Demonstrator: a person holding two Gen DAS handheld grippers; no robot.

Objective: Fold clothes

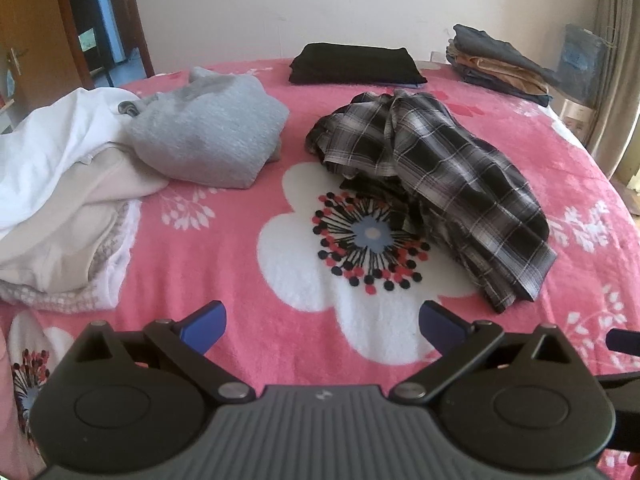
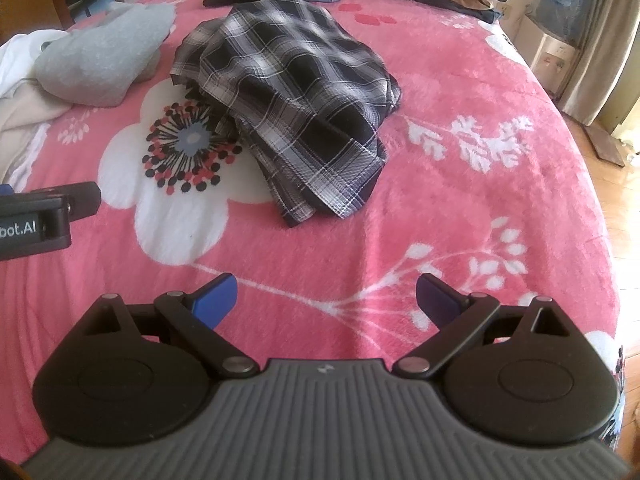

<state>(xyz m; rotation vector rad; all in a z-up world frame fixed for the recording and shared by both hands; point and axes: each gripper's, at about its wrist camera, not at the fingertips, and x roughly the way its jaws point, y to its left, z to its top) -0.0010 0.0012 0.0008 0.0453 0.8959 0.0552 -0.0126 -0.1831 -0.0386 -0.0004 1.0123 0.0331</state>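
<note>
Your left claw (image 1: pixel 322 326) and right claw (image 2: pixel 326 298) both hang spread and empty over the near bed (image 2: pixel 460 208), ready for the crumpled plaid shirt (image 1: pixel 436 184) lying mid-bed, apart from the far folded stacks.

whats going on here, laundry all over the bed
A person is folding clothes on a bed with a pink flowered blanket, using a handheld gripper in each hand. Both the left gripper and the right gripper are open and empty, above the blanket. A crumpled plaid shirt lies just ahead, unfolded. A grey sweater and white clothes lie in a loose heap, while a black folded garment and a folded stack lie at the far edge.
</note>
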